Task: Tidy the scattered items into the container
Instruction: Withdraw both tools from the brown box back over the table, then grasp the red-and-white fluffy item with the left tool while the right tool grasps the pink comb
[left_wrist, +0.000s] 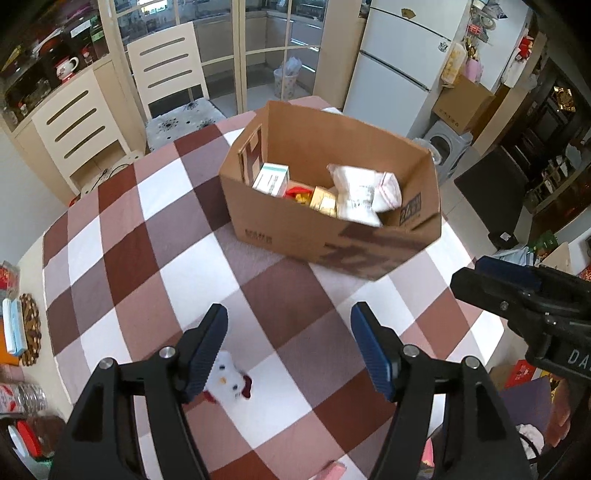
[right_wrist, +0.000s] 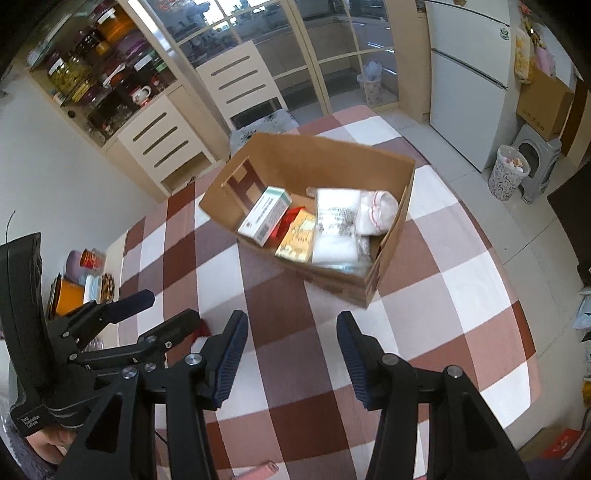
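A brown cardboard box (left_wrist: 295, 236) (right_wrist: 388, 254) stands open on the chequered tablecloth (left_wrist: 147, 258). Inside it lie a green-and-white carton (left_wrist: 271, 179) (right_wrist: 266, 216), a gold pack (left_wrist: 325, 201) (right_wrist: 297, 240) and white bags (left_wrist: 362, 194) (right_wrist: 338, 225). My left gripper (left_wrist: 290, 328) hangs open above the cloth, short of the box, with nothing between its fingers. A small white plush toy with a red bow (left_wrist: 229, 380) lies on the cloth under its left finger. My right gripper (right_wrist: 291, 332) is open and empty too, beside the left gripper (right_wrist: 173, 306). A pink item (left_wrist: 332, 470) lies at the near edge.
Two cream chairs (left_wrist: 170, 70) stand behind the table, and a white fridge (left_wrist: 399, 62) at the back right. Tins, a trivet and packets (left_wrist: 22, 325) crowd the table's left edge. A waste basket (right_wrist: 508, 171) and stool stand on the floor at the right.
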